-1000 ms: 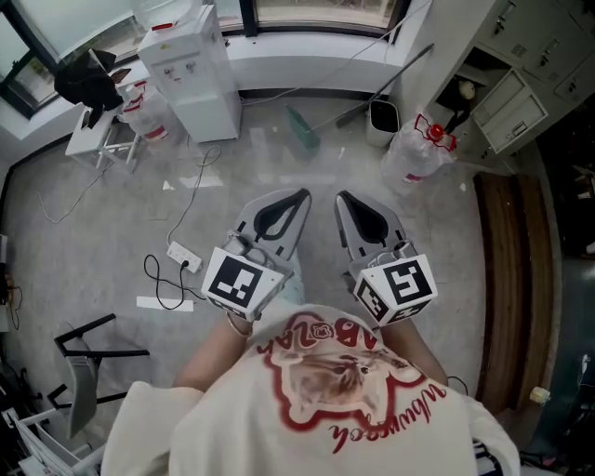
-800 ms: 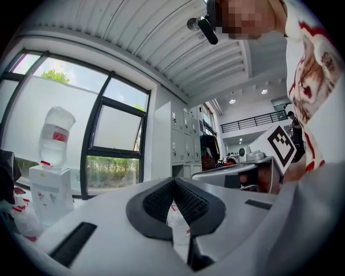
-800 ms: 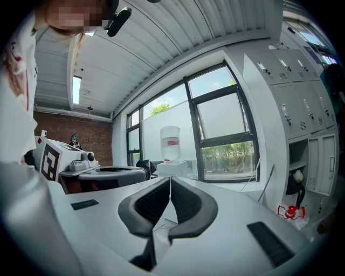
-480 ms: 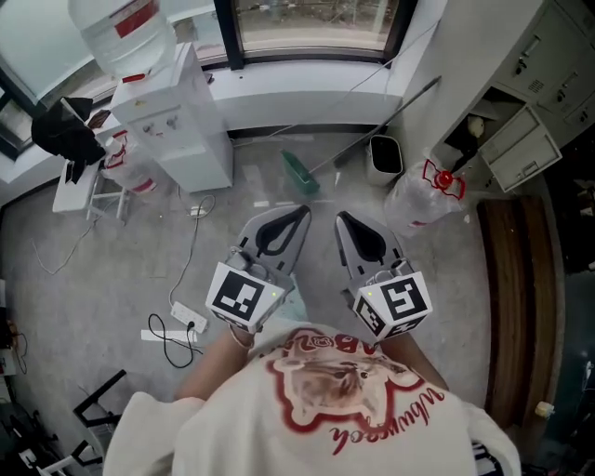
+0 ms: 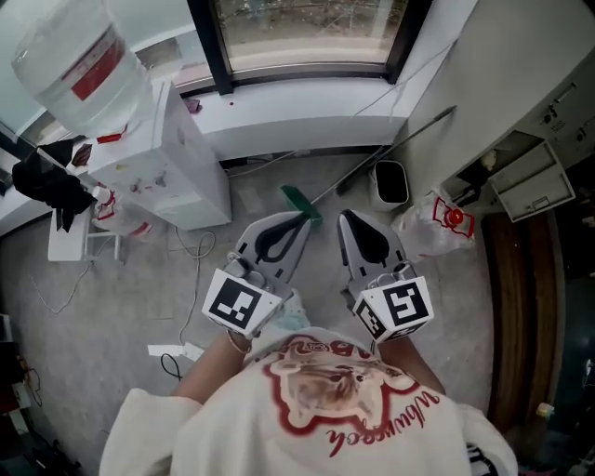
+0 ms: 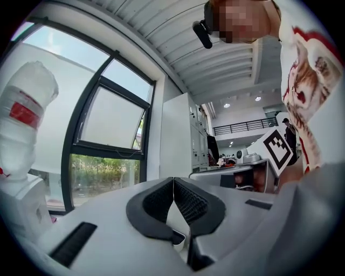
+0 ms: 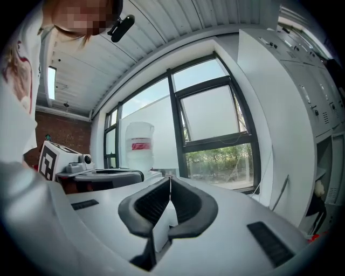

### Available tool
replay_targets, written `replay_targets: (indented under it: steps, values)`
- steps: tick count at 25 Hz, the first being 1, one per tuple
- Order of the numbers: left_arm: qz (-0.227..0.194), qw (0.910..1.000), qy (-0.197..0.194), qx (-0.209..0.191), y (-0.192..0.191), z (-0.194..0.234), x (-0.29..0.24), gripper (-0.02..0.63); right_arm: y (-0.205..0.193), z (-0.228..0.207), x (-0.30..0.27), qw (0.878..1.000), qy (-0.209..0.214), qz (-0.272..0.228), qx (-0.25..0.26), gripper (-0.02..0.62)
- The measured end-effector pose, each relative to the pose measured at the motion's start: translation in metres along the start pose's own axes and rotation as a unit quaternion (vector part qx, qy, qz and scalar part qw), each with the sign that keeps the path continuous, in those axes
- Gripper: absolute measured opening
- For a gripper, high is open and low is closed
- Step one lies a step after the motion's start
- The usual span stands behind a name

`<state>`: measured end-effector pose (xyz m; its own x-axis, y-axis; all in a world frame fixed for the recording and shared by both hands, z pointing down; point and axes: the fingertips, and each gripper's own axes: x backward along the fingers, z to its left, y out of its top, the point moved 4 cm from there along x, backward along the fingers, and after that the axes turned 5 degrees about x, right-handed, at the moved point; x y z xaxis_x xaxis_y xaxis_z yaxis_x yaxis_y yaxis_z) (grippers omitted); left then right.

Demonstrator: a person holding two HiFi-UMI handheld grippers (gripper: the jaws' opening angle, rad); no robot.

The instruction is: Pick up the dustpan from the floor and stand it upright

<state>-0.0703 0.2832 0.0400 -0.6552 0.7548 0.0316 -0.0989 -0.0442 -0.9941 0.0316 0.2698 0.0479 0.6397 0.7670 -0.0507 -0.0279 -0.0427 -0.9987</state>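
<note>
Dustpan (image 5: 299,199) on floor (image 5: 130,297), handle slanting up-right, left gripper (image 6: 173,181) and right gripper (image 7: 170,181) jaws pressed together

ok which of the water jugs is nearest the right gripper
The red-capped jug on the floor, just right of the right gripper, beside the white bin; the red-labelled jug sits atop the dispenser.

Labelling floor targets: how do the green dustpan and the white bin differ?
The dustpan is green with a long handle slanting toward the wall; the bin is white with a dark inside. The dustpan lies down; the bin stands upright, mouth up. Both sit on the floor below the window.
</note>
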Motion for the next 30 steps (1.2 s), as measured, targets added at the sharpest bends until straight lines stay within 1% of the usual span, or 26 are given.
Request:
replay_targets:
  steps: [3,6,9,13,15,18,21,26,30]
  values:
    - [0.001,1.0000,-0.004,0.007,-0.002,0.018,-0.014,0.021,0.000,-0.011,-0.017,1.000,-0.005,-0.005,0.003,0.025]
    - [0.001,0.9999,-0.008,0.015,-0.003,0.029,-0.025,0.021,-0.004,-0.019,-0.028,1.000,-0.008,0.003,-0.005,0.025]
    - [0.009,0.9996,-0.011,0.026,-0.006,0.039,-0.031,0.021,-0.005,-0.023,-0.041,1.000,-0.001,0.008,-0.008,0.025]
    - [-0.001,0.9996,-0.009,0.026,0.004,0.052,-0.029,0.021,0.005,-0.018,-0.062,1.000,0.016,0.000,-0.002,0.025]
    - [-0.004,0.9995,-0.006,0.031,0.006,0.058,-0.027,0.021,0.010,-0.017,-0.069,1.000,0.016,-0.008,0.008,0.025]
    - [0.000,0.9988,-0.009,0.048,-0.003,0.074,-0.028,0.021,0.010,-0.015,-0.076,1.000,0.010,-0.012,0.008,0.026]
    - [0.012,0.9983,-0.005,0.057,-0.014,0.088,-0.031,0.021,0.004,-0.015,-0.075,1.000,0.012,-0.002,0.014,0.025]
    - [0.010,0.9982,-0.019,0.056,-0.019,0.097,-0.055,0.021,-0.003,-0.037,-0.085,1.000,-0.002,0.000,0.004,0.025]
    - [0.009,0.9985,-0.027,0.046,-0.018,0.108,-0.087,0.021,-0.004,-0.069,-0.104,1.000,-0.014,-0.009,0.005,0.026]
